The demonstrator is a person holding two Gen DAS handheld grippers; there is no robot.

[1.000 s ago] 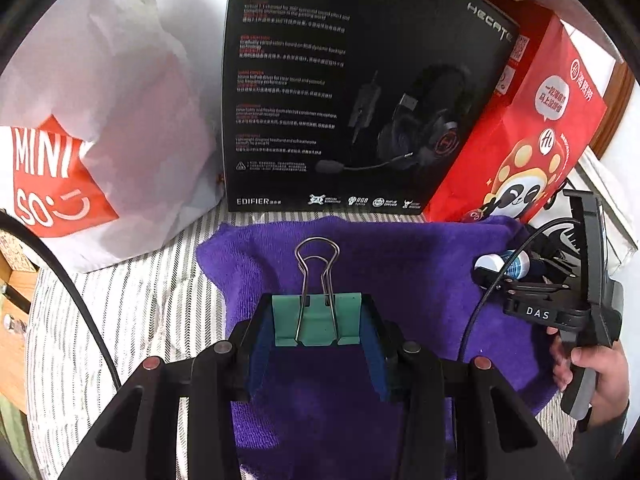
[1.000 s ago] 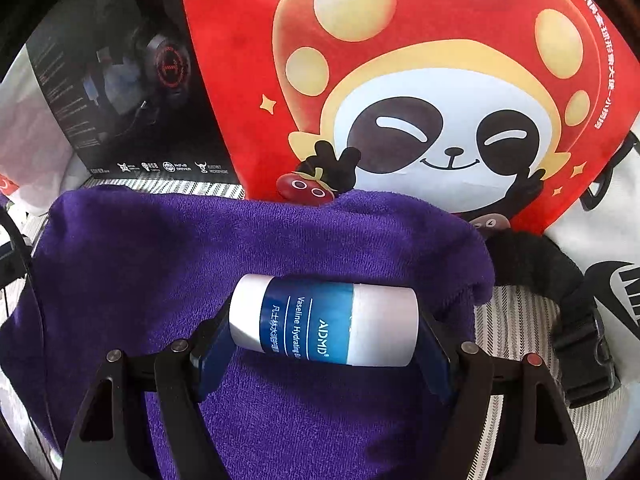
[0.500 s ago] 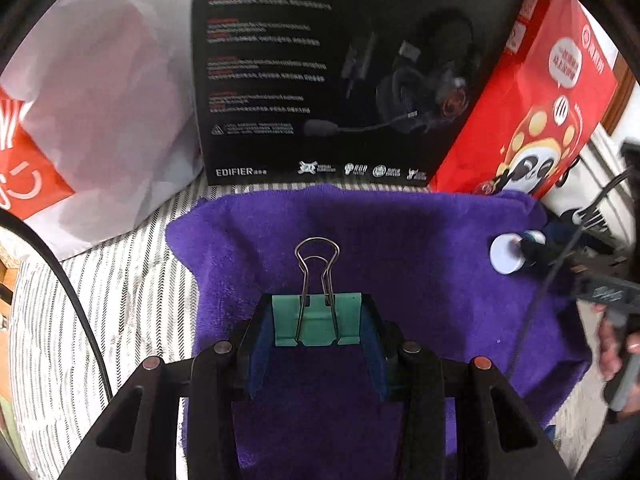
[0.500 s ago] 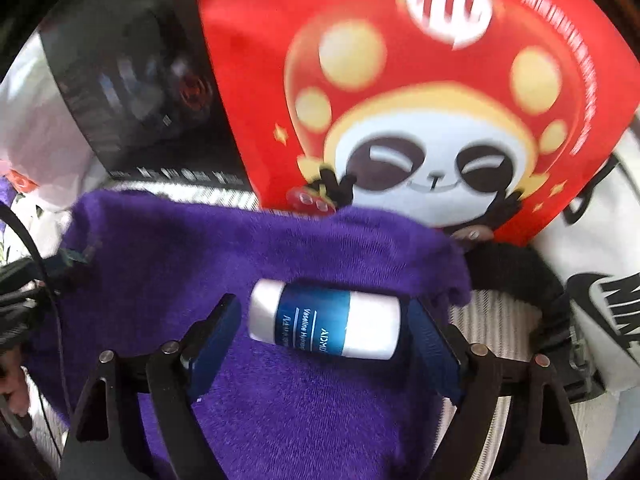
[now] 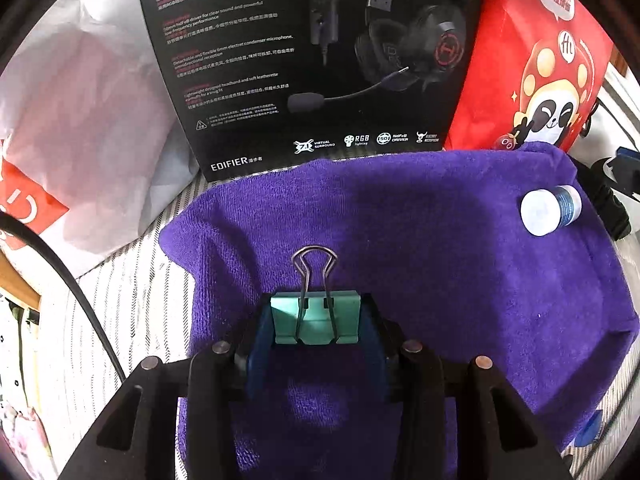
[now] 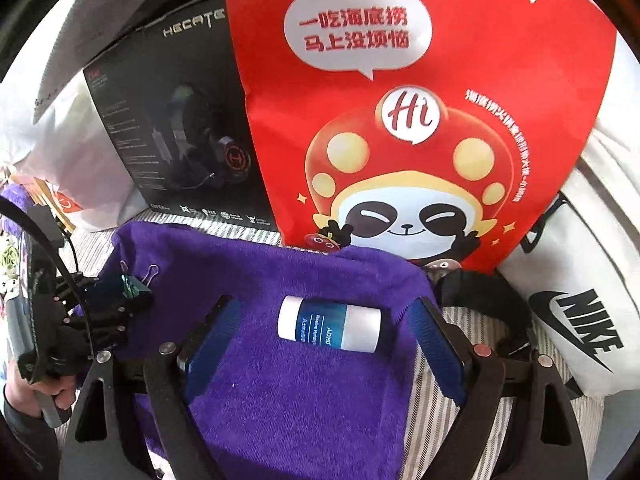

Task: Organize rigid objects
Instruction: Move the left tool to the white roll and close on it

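My left gripper is shut on a green binder clip with wire handles, held just above the purple towel. The clip and left gripper also show at the left of the right wrist view. A blue-and-white Vaseline tube lies on its side on the towel, between the wide-open fingers of my right gripper, touching neither. The tube shows end-on at the right in the left wrist view.
A black Edifier headset box, a red panda bag and a white Miniso bag stand behind the towel. A white Nike bag and black strap lie right. Striped cloth covers the surface.
My right gripper has opened, let go of the tube and pulled back; the tube now lies on the towel. My left gripper moved closer to the towel, still holding the clip.
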